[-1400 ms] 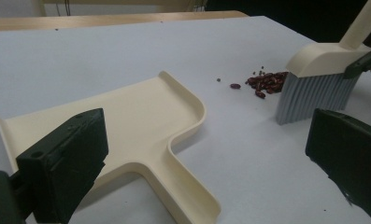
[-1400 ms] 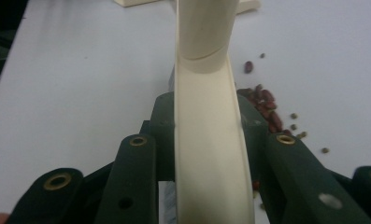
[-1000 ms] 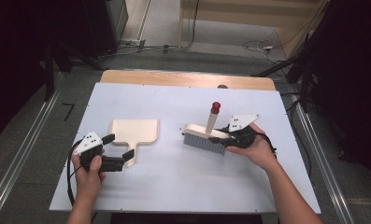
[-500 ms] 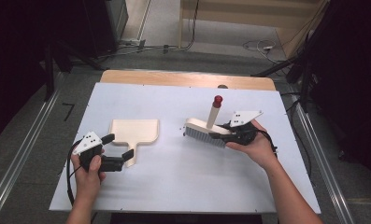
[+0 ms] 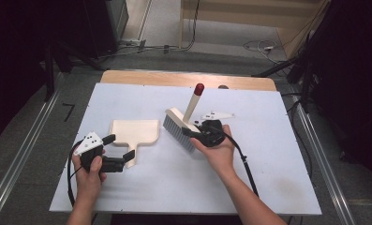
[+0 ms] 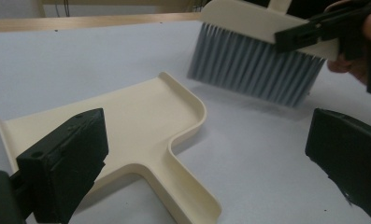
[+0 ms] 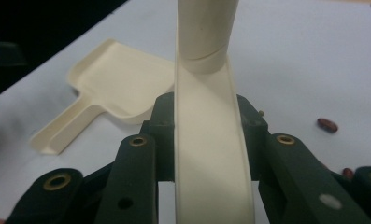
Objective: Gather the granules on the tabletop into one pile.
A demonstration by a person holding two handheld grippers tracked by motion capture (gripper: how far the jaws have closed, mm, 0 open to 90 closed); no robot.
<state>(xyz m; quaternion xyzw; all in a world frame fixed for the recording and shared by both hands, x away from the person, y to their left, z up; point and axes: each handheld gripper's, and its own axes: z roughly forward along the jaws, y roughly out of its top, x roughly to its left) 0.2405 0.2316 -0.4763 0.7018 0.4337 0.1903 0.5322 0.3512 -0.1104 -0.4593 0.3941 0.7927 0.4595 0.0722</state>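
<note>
**Dustpan handle points at your left gripper; brush is up in the right**

Left gripper (image 5: 122,151): jaws wide apart, nothing in them. The dustpan (image 5: 134,132) lies flat on the white table (image 5: 277,187), its stub handle pointing back toward you and sitting between the two open jaws. In the left gripper view that handle (image 6: 183,186) runs from the pan body down toward the camera, closer to the left jaw than the right, well clear of the right one. So the pan's long axis lines up roughly with the gripper's reach. My read: you push forward a little and shift so the handle is centred, then close. No rotation needed.

Right gripper (image 5: 193,134): closed on the back of the brush (image 5: 180,127), which is lifted off the table and tilted, bristles down and facing the pan, red-tipped handle (image 5: 198,89) sticking up and away. The brush is right of the pan, near it but not touching.

Left hand is clearly the nearer one to the pan; the right is busy.

View differences:
- Right gripper view shows the jaws clamped on either side of the cream brush spine (image 7: 211,154), plus small dark red beans (image 7: 327,124) on the table to the right. Probably what you're sweeping. I can't pick them out in the high view.
- Left gripper view shows the bristles (image 6: 255,65) hanging above the table with a shadow under them, so the brush is airborne.
- High view gives the layout: pan left, brush centre.
</note>
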